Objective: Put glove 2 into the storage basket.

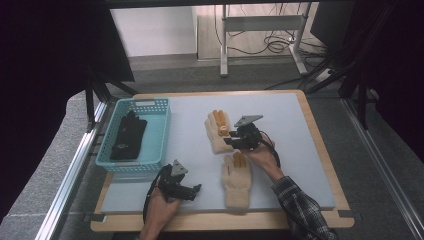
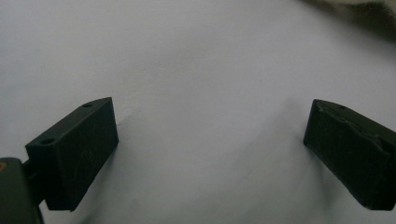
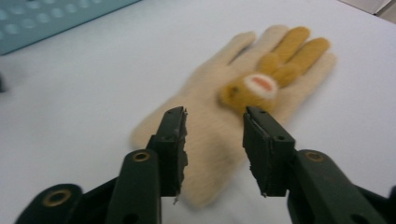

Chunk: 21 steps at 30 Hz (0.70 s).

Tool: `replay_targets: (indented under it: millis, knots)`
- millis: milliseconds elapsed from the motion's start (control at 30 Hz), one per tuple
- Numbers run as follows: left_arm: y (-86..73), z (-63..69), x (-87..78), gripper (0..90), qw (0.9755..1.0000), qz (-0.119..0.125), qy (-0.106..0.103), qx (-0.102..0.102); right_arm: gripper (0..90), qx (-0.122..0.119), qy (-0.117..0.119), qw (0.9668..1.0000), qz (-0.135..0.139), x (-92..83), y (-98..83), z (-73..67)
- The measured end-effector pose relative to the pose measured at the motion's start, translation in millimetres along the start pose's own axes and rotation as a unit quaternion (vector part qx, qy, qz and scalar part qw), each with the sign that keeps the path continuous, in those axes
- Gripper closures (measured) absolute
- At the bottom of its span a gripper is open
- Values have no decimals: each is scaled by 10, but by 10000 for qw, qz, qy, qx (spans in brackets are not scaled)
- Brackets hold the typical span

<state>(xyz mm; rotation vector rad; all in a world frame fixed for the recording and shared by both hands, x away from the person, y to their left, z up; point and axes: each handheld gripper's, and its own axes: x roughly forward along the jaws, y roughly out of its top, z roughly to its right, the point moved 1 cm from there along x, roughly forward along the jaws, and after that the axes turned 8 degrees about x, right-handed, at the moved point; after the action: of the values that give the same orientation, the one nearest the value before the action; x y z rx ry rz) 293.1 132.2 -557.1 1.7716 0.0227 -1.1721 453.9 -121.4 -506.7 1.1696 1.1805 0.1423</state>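
Here, at lower left of the high view, the left gripper (image 1: 196,188) is held wide open and empty over bare table (image 1: 300,150), beside the nearer glove (image 1: 236,180). Right of centre, the right gripper (image 1: 231,138), half open and grasping nothing, is aimed at the farther glove (image 3: 243,102), whose long axis runs toward the upper right.

Grey floor (image 1: 165,75), white desk frame (image 1: 262,22)

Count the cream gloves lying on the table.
2. One cream glove lies mid-table, right of the teal basket, with the right gripper over it. The other cream glove lies nearer the front edge. The basket holds something dark that could hide more.
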Motion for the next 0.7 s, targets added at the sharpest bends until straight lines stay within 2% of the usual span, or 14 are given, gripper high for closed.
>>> replay_targets:
  millis: [133, 233, 367, 500, 567, 600, 700]
  knots:
    - [0, 0, 0, 33, 10000, 1, -1, 0, 496, 85, -11, 10000, 12, 144, 53, 141]
    - [0, 1, 2, 33, 10000, 12, -1, -14, 462, 114, 67, 9999, 55, 244, 90, 217]
    - [1, 3, 3, 33, 10000, 21, -4, -26, 442, 119, 194, 9997, 26, 380, 144, 282]
    - [0, 2, 3, 33, 10000, 19, -4, -23, 438, 53, 216, 9997, -103, 503, 147, 297]
    - [0, 2, 2, 33, 10000, 20, -3, -22, 449, -77, 64, 9996, -274, 563, 124, 287]
    - [0, 2, 2, 33, 10000, 20, -4, -22, 475, -123, 16, 9996, -256, 576, 111, 282]
    - [0, 2, 2, 33, 10000, 19, -3, -21, 569, 22, -3, 9996, -268, 546, 116, 289]
